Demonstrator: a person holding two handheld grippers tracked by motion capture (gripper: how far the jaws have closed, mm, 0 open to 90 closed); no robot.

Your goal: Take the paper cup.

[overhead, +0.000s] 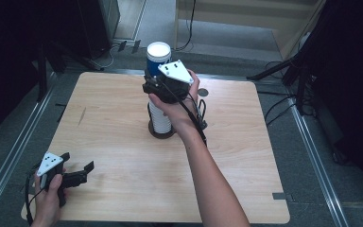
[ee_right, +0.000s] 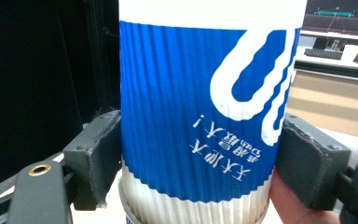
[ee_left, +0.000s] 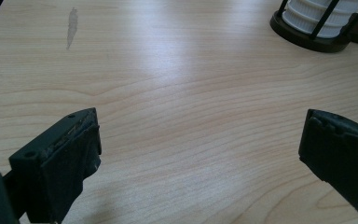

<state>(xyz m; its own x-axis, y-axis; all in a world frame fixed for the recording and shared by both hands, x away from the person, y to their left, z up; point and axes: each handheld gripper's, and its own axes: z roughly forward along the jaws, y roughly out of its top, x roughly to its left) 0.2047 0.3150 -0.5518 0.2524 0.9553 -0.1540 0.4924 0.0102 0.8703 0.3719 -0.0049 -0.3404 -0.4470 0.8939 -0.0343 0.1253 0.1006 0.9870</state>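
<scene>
Above the middle of the table (overhead: 123, 156), the right gripper (overhead: 157, 81) has its fingers (ee_right: 93, 158) clamped on an upside-down blue cup (ee_right: 200, 107), one pad on each side. That cup tops a stack of white cups (overhead: 160, 118) standing in a dark wire holder (overhead: 161, 133). Near the table's front left corner, the left gripper (overhead: 78, 171) hovers with fingers (ee_left: 70, 158) wide apart, gripping nothing.

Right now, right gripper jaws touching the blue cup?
Touching. The right gripper view shows both pads of the right gripper pressed against the blue cup.
</scene>
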